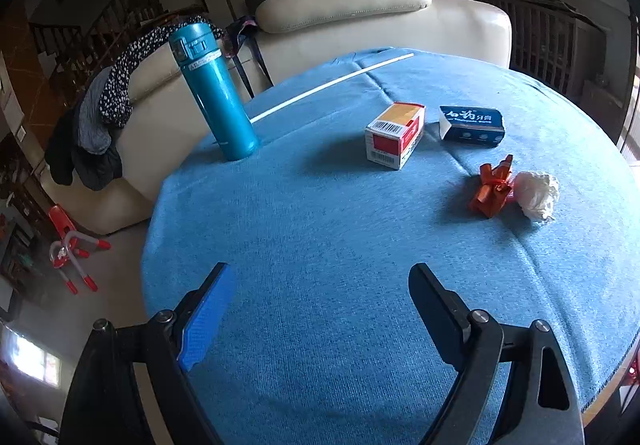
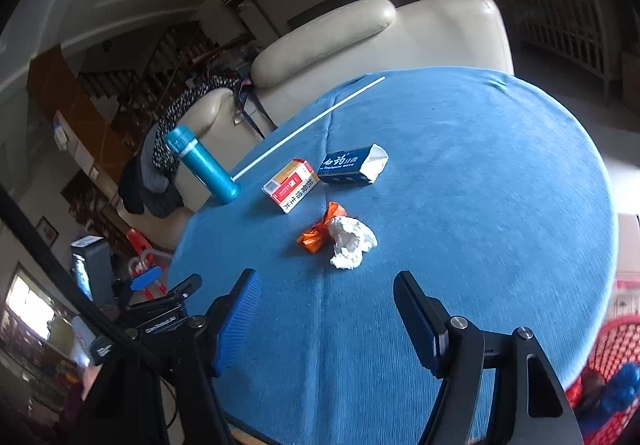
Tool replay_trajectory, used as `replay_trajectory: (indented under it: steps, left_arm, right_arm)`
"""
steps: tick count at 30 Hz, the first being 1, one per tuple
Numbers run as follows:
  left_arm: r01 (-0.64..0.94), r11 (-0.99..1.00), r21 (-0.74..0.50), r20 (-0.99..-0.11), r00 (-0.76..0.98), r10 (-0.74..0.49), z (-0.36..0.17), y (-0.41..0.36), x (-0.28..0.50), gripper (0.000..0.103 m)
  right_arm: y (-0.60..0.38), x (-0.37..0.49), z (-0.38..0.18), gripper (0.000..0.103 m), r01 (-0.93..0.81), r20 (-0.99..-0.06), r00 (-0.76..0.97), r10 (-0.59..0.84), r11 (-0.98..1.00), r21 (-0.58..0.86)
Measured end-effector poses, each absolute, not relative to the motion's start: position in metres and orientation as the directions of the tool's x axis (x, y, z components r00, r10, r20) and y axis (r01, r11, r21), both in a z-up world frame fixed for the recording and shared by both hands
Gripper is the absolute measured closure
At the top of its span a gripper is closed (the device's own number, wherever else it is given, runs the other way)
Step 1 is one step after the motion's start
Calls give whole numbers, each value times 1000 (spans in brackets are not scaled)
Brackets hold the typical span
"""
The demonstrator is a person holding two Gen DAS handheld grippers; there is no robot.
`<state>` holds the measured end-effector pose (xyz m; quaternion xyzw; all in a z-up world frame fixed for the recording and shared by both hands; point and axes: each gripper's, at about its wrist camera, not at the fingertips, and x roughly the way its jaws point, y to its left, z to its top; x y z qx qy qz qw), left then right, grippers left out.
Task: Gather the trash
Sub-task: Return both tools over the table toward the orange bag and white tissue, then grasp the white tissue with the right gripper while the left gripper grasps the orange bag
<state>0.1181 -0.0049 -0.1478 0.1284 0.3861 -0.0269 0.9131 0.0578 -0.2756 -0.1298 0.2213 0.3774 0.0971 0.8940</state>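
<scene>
Round surface (image 1: 320,229) under a blue cloth, both grippers hovering over the near edge. Left gripper (image 1: 320,277) with jaws released, spread wide, nothing between them, blue pad (image 1: 206,319) showing on the left finger. Right gripper (image 2: 326,285) likewise with jaws released and empty, aimed at the middle of the cloth. Trash laid out ahead: crumpled white tissue (image 2: 351,243) touching a crinkled orange wrapper (image 2: 320,231), orange piece just left of the white in both views, together the nearest items to the right gripper. Farther back, red-and-white box (image 2: 291,185) lying flat, barcode end (image 1: 390,129) toward the left wrist camera. Just right of it, dark blue toothpaste box (image 2: 352,164), end flap torn open on its right side in the right wrist view. Far left near the cloth's rim, teal flask (image 1: 214,93) standing upright, lid on. Thin white stick (image 1: 332,85) running diagonally across the far part of the cloth. Beyond the surface, cream sofa (image 1: 384,17) with dark clothes (image 1: 108,101) draped over its left arm. Red mesh basket (image 2: 618,349) at the near right edge of the right wrist view.
</scene>
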Motion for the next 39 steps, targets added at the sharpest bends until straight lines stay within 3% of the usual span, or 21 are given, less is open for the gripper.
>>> replay_trajectory:
  steps: [8, 11, 14, 16, 19, 22, 28, 37, 38, 39]
  left_arm:
    - [167, 969, 184, -747, 665, 27, -158, 0, 135, 14]
    - [184, 968, 172, -754, 657, 10, -157, -2, 143, 14]
    - [200, 969, 143, -765, 644, -20, -155, -6, 151, 14]
    - [210, 970, 120, -773, 633, -42, -153, -8, 157, 14]
    - [241, 968, 74, -787, 610, -92, -152, -16, 166, 14]
    - [293, 956, 33, -806, 573, -148, -153, -34, 177, 14]
    - [407, 911, -66, -831, 483, -276, -165, -91, 199, 14]
    - [446, 885, -137, -845, 414, -339, -195, -140, 226, 14]
    - [430, 891, -142, -846, 415, -335, -199, -140, 228, 16]
    - [423, 893, -155, -841, 417, -344, -202, -139, 229, 33]
  right_arm:
    - [-269, 128, -174, 32, 29, -714, 631, 303, 911, 412]
    - [-266, 152, -189, 38, 37, -729, 611, 308, 909, 415]
    - [-259, 181, -204, 48, 42, -751, 580, 316, 909, 415]
    - [-252, 197, -216, 66, 48, -779, 547, 306, 918, 394]
    - [-246, 204, -224, 74, 30, -784, 527, 327, 915, 402]
    - [-246, 193, -218, 75, 23, -784, 547, 294, 930, 366]
    - [-284, 155, -205, 75, 79, -740, 600, 305, 897, 434]
    - [-324, 105, -194, 75, 128, -702, 649, 295, 866, 483]
    - [-325, 102, -194, 75, 128, -700, 651, 292, 867, 481]
    - [-323, 100, -193, 75, 130, -700, 653, 289, 868, 479]
